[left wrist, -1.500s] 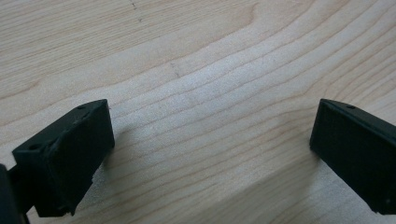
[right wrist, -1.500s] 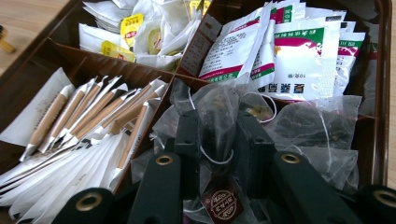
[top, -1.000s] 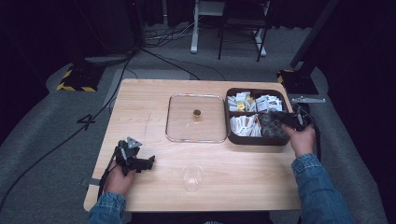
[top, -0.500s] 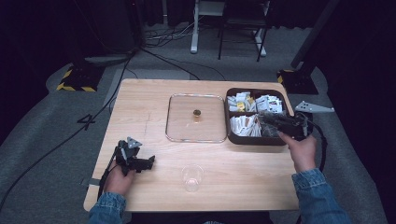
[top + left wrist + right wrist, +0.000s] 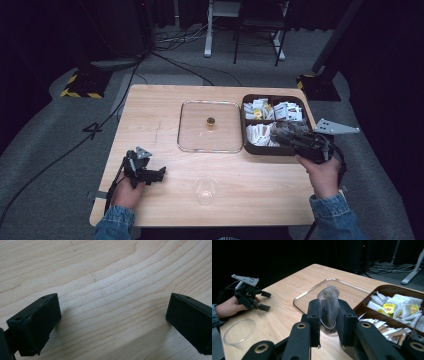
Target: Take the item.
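My right gripper [image 5: 329, 312] is shut on a greyish translucent tea bag [image 5: 327, 297], which stands upright between the jaws. In the high view the right gripper [image 5: 289, 134] hovers over the near left part of the brown compartment box [image 5: 243, 131]. The box holds white sachets, yellow packets and sticks [image 5: 387, 307]. My left gripper [image 5: 159, 174] rests open on the wooden table [image 5: 107, 285] at the near left, with nothing between its jaws. It also appears far off as the left gripper [image 5: 265, 300], held by a hand.
A clear square glass lid [image 5: 200, 137] with a small brass knob [image 5: 211, 120] lies left of the box. A clear plastic cup [image 5: 205, 190] stands near the front edge, between the two hands. Cables and stands are on the floor beyond the table.
The right hand has drawn back toward the near edge, and its gripper has shifted slightly left over the box. The left gripper has not moved.
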